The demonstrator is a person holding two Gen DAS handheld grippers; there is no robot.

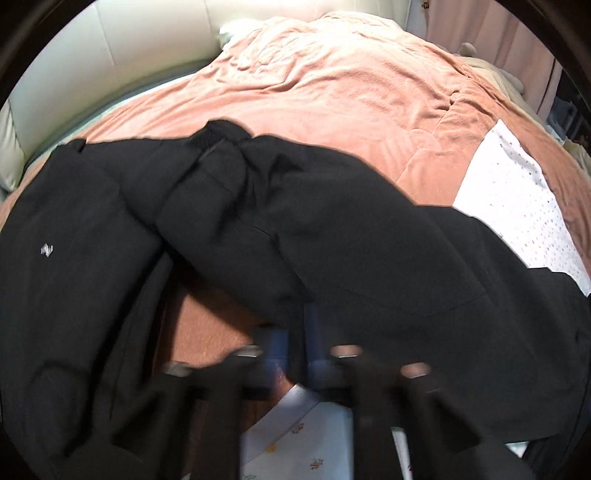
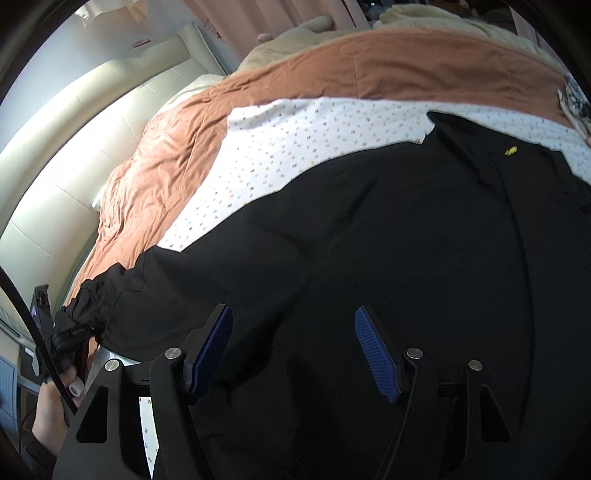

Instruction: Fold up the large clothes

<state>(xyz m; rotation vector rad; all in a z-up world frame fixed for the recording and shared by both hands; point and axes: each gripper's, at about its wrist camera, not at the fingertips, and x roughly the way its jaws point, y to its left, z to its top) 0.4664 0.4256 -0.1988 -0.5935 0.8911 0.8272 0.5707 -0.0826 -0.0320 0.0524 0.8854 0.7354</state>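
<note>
One black garment (image 1: 332, 229) lies spread over the near part of the bed, its cloth reaching to the near edge and bunched into a fold with a ribbed band at the top in the left wrist view; a small pale logo (image 1: 47, 250) shows on its left panel there, and one small yellow mark (image 2: 511, 150) shows on it in the right wrist view. The left gripper (image 1: 293, 354) is low over the garment's near hem, its two blue fingers (image 1: 277, 347) drawn almost together; the picture is blurred there, and whether cloth is pinched between them cannot be told. The right gripper (image 2: 293, 350) hovers over the black cloth with its two blue-padded fingers (image 2: 376, 354) standing well apart, nothing pressed between them. At the left edge of the right wrist view a hand (image 2: 51, 402) grips the handle of the other gripper next to the garment's gathered cuff (image 2: 88, 299). Under the garment lies one white cloth (image 2: 295, 147) printed with small dots, showing past the garment's far side toward the bed's right edge. Below both is one wrinkled orange-brown blanket (image 1: 332, 88) covering the bed. A cream padded headboard (image 2: 74, 147) runs along the bed's left side, and pink curtains (image 2: 258, 18) hang beyond the far edge.
</note>
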